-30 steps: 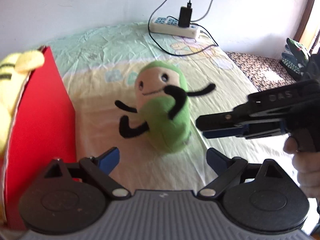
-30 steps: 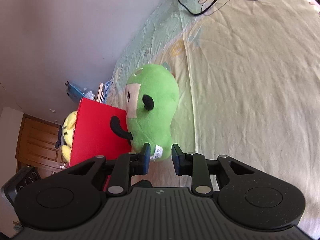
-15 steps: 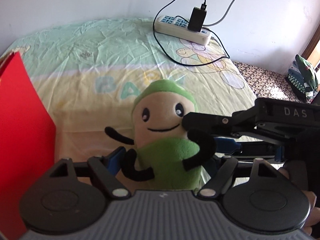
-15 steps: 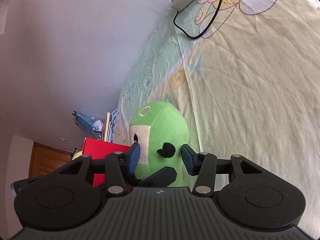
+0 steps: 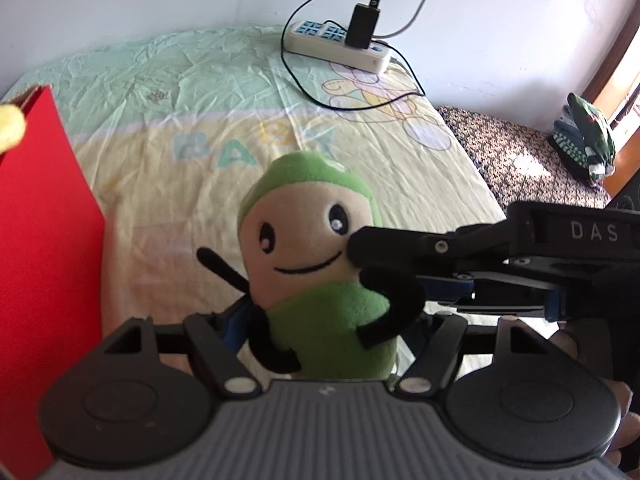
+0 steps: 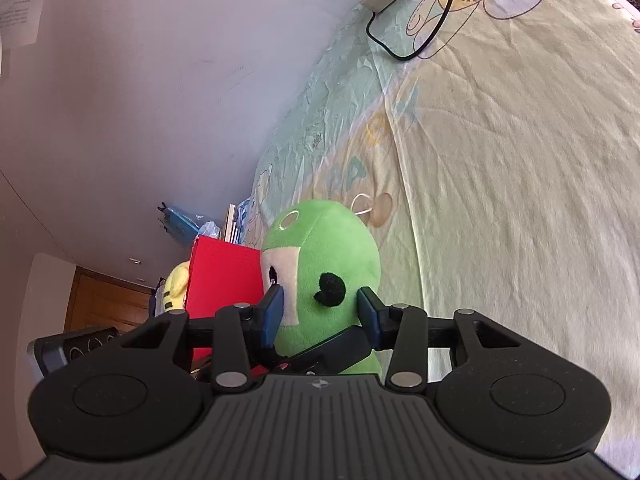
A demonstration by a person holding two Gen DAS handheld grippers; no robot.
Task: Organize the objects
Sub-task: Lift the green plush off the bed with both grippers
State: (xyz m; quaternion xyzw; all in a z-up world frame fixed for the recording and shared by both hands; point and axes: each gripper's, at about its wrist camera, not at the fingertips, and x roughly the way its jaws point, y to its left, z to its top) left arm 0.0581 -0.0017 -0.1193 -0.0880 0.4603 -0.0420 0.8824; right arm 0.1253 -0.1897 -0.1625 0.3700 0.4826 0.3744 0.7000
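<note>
My left gripper (image 5: 320, 332) sits low around the plush (image 5: 316, 272), its blue pads at either flank of the green body; its jaws have just been closing and look pressed into the pile, so I take it as clamped on the plush's lower half. My right gripper (image 6: 320, 312) comes in from the side at head height. Its jaws have also just been closing, with one pad on the cream face and the other on the green back, and they seem to pinch the head there.

The plush stands upright on the sheet (image 5: 380, 168), just beside the red box (image 5: 44, 240), where a yellow toy (image 6: 176, 284) already pokes out.

I judge it light, soft and squashy, not slippery or fragile. The thin black arms would flop, so the fat body is the place to hold, gripped deep enough that the stuffing does not slide out.

Far back, a power strip (image 5: 336, 44) lies by the wall.
</note>
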